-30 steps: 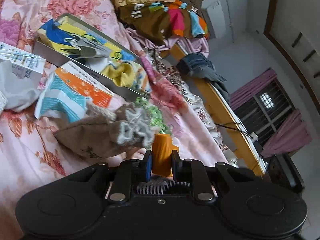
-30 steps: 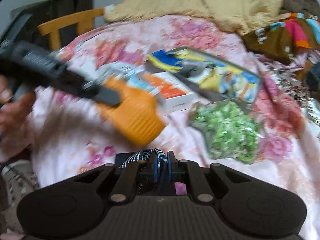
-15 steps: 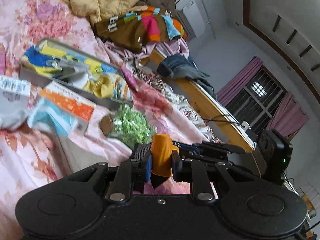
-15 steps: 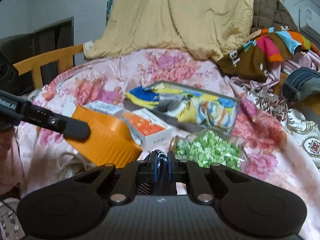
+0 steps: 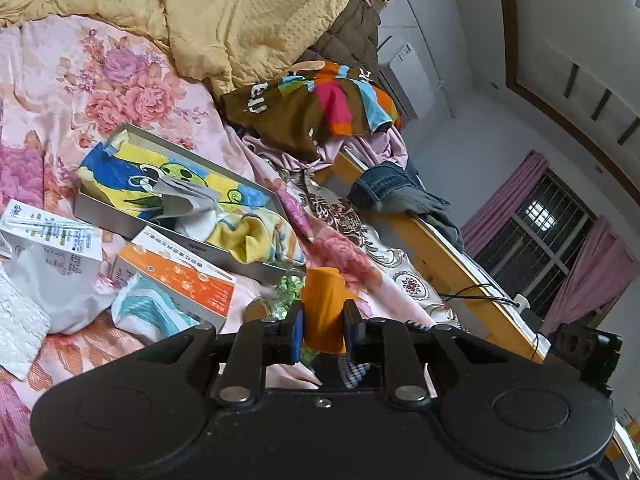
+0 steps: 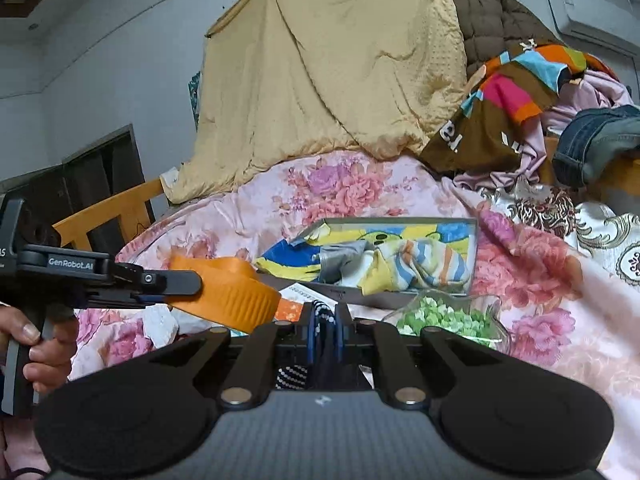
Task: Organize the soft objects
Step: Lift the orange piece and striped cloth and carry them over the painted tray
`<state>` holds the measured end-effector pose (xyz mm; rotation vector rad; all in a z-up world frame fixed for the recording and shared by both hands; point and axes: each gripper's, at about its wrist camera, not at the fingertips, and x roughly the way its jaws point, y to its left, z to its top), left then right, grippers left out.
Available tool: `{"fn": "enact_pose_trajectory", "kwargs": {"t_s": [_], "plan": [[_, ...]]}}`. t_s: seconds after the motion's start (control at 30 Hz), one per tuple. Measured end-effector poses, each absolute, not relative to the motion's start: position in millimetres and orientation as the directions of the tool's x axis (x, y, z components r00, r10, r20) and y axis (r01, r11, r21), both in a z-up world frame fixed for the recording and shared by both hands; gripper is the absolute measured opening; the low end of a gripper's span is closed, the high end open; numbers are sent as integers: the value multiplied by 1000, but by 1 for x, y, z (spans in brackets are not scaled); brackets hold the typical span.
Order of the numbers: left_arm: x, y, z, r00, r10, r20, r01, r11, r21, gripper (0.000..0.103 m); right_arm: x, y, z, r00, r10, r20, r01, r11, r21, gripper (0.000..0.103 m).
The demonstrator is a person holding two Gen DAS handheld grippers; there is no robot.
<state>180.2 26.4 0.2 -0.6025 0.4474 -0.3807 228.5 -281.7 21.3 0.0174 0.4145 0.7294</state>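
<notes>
Over the flowered bed (image 6: 360, 184), both claws hang a little above the clutter, each carrying something. The step in hand looks like bringing a soft item to a container, and the likely choices are the orange ribbed cup (image 6: 236, 296) in the left claw (image 5: 323, 330) or the metal tray (image 5: 100, 210) lying on the bed just beyond, where socks (image 5: 188, 204) are already heaped. To do it well, I would keep the cup's mouth turned toward the right claw (image 6: 325, 332) so the opening is easy to meet, hold the cup level rather than tipped, and bring the dark dotted sock (image 6: 322, 316) over the rim before letting go, so it drops in whole and does not drape over the edge. The clear bag of green pieces (image 6: 444, 316) and the orange carton (image 5: 180, 276) lie close beneath, so a low sweep could drag them.

The left claw is pinching the orange cup by its wall, the blue pads pressing either side, jaws only slightly parted by the thickness they grip. The right claw is pressed almost together on the dotted sock, whose cuff stands up between the pads while the rest hangs below, mostly hidden by the claw body
</notes>
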Motion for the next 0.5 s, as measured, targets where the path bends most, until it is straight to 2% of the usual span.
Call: {"fn": "enact_pose_trajectory", "kwargs": {"t_s": [0.23, 0.5], "plan": [[199, 26, 8, 832, -462, -308, 240, 799, -552, 21, 240, -264, 26, 700, 626, -343, -622, 771, 138, 11], [269, 57, 21, 859, -418, -295, 253, 849, -464, 21, 296, -217, 44, 721, 614, -321, -612, 782, 123, 11]]}}
